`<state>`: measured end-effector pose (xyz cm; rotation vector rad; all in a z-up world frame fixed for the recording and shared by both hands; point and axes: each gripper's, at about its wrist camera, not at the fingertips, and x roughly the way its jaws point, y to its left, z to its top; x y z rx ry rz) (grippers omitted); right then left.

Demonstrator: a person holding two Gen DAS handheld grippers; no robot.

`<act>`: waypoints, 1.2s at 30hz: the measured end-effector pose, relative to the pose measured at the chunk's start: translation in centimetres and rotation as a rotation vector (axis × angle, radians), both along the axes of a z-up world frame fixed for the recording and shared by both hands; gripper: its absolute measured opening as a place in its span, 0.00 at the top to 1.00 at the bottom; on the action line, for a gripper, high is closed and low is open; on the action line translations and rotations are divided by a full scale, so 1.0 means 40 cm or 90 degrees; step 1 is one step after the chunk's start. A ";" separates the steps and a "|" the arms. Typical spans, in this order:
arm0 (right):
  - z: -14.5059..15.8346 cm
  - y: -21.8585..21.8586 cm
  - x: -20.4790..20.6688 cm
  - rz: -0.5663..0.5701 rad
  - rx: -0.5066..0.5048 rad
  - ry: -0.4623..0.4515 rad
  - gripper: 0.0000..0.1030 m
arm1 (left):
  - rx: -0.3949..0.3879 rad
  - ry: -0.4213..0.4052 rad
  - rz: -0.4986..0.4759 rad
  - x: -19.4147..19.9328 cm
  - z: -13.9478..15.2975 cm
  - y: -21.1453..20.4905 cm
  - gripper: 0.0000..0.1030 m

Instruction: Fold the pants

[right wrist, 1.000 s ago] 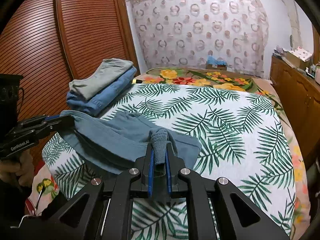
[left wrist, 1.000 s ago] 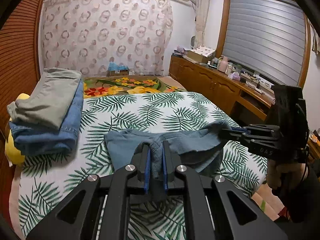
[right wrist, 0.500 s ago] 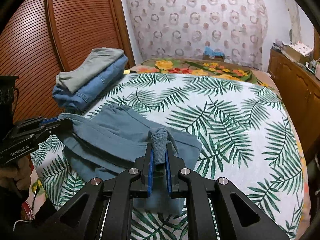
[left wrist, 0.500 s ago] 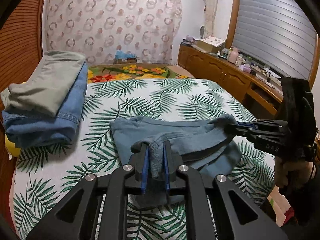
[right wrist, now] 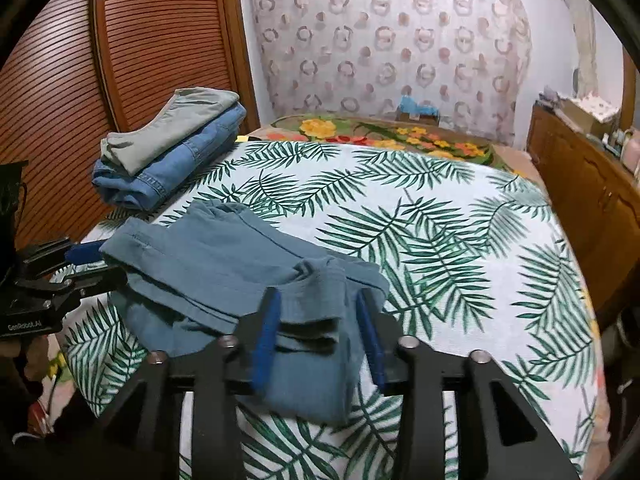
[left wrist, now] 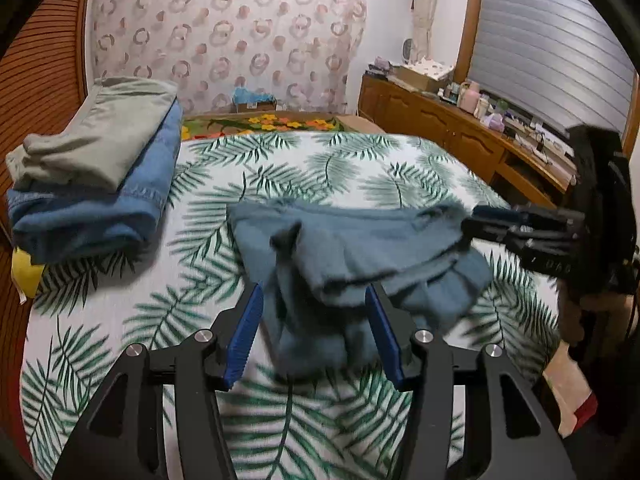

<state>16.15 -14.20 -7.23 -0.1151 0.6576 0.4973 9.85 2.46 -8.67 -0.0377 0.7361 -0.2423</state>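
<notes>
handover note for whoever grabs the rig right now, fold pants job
Left gripper: open, jaws wide on either side of the cloth.
Right gripper: open too.
Teal pants: bunched in a rough fold near the front edge of the palm-print bed, released.
Folded pile sits at the far left corner: grey-green pants on top of jeans.
Left to do: judging by the lumps, tidy the fold, then probably stack it on the pile.

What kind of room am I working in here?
Most likely a home bedroom: a bed with a palm-leaf bedspread, a louvred wooden wardrobe door and a cluttered wooden sideboard under a shuttered window.
</notes>
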 end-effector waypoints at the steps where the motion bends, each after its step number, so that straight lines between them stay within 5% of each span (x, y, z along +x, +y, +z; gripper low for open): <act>1: 0.002 -0.003 -0.013 0.004 -0.006 -0.006 0.56 | 0.005 0.005 -0.001 -0.007 -0.005 0.001 0.47; 13: -0.020 -0.037 -0.092 0.053 -0.037 0.006 0.48 | 0.028 0.015 0.015 0.007 -0.028 0.017 0.47; 26: -0.038 0.014 0.036 0.020 -0.103 0.023 0.48 | 0.043 0.020 0.024 0.117 -0.023 0.016 0.47; 36: 0.028 -0.024 0.110 -0.053 -0.045 -0.026 0.48 | 0.024 -0.004 0.084 0.158 -0.005 0.062 0.47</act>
